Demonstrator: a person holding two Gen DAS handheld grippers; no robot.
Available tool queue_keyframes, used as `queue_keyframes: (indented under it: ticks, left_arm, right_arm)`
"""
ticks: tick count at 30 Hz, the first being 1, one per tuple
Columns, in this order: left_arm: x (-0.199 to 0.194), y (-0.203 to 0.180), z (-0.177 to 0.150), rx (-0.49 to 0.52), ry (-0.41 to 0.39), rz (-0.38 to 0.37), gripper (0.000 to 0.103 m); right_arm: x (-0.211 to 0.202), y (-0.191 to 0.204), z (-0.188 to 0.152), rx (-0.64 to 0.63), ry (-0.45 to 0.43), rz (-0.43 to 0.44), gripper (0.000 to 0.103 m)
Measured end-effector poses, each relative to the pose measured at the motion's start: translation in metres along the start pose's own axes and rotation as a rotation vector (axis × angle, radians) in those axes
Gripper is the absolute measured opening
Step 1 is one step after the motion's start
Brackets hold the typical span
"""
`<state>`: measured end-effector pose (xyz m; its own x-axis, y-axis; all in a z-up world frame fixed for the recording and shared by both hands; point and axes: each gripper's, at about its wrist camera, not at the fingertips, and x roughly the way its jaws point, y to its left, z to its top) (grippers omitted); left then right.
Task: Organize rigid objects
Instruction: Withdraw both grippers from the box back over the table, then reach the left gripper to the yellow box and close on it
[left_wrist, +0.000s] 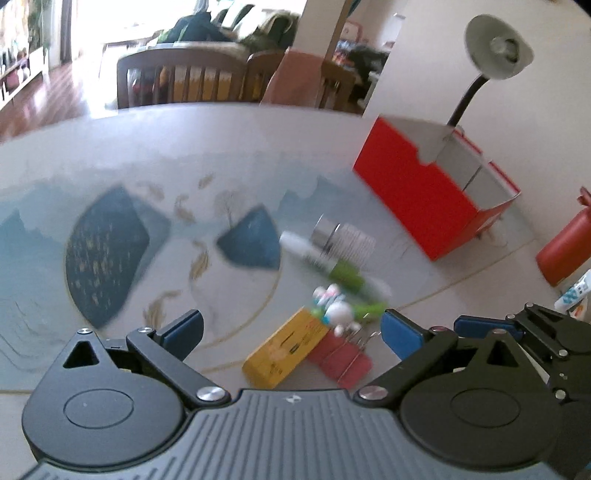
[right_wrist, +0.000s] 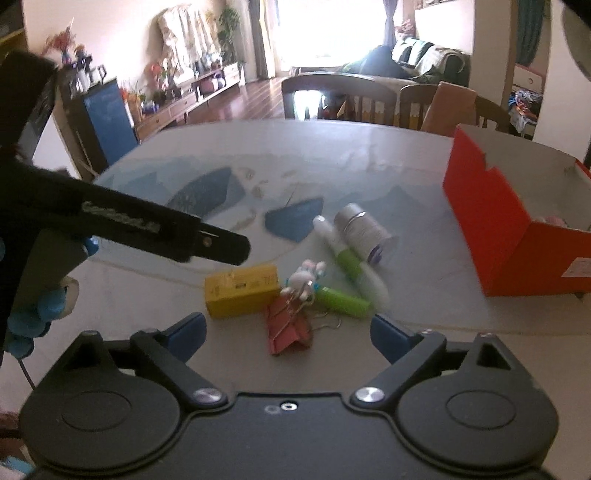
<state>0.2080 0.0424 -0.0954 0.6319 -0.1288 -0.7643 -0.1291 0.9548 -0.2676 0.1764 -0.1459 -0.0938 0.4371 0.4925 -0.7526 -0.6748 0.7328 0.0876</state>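
Both spread wide, left gripper (left_wrist: 291, 334) and right gripper (right_wrist: 288, 332) hovering short of the clutter (right_wrist: 295, 284) heaped left of the red box (right_wrist: 517, 236), seemingly lining up a pick.

- Nothing printed could be read in either view — blur took all of it.
- The yellow box (right_wrist: 242, 290) carried dark marks, too smeared to make out.
- The black bar (right_wrist: 147, 227) at the left of the right wrist view bore pale lettering, unreadable.
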Motion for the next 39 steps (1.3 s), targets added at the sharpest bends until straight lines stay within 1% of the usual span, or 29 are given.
queue_keyframes:
  ticks: [2, 8, 11, 19, 24, 28, 34, 39]
  left_arm:
    - [0.009, 0.004, -0.005, -0.006, 0.021, 0.011, 0.103]
    - [0.026, 0.008, -0.016, 0.014, 0.056, 0.008, 0.103]
    - [0.034, 0.009, -0.021, 0.028, 0.072, 0.011, 0.103]
    - [0.048, 0.015, -0.026, 0.018, 0.098, 0.019, 0.103]
    - [0.053, 0.016, -0.024, 0.023, 0.104, 0.012, 0.103]
    - [0.057, 0.017, -0.023, 0.031, 0.104, 0.011, 0.102]
    - [0.061, 0.019, -0.020, 0.030, 0.096, 0.010, 0.101]
    - [0.062, 0.020, -0.017, 0.038, 0.084, 0.010, 0.095]
  right_arm:
    - [0.009, 0.003, -0.003, -0.015, 0.018, 0.003, 0.091]
    - [0.028, 0.006, -0.011, -0.027, 0.058, -0.006, 0.085]
    - [0.031, 0.004, -0.014, -0.023, 0.067, -0.010, 0.082]
    - [0.035, -0.010, -0.012, 0.020, 0.066, 0.012, 0.074]
    - [0.041, -0.013, -0.008, 0.025, 0.076, 0.061, 0.063]
    - [0.048, -0.014, -0.004, 0.014, 0.081, 0.076, 0.057]
    - [0.054, -0.023, 0.004, 0.039, 0.094, 0.119, 0.043]
    - [0.054, -0.028, 0.007, 0.057, 0.109, 0.159, 0.033]
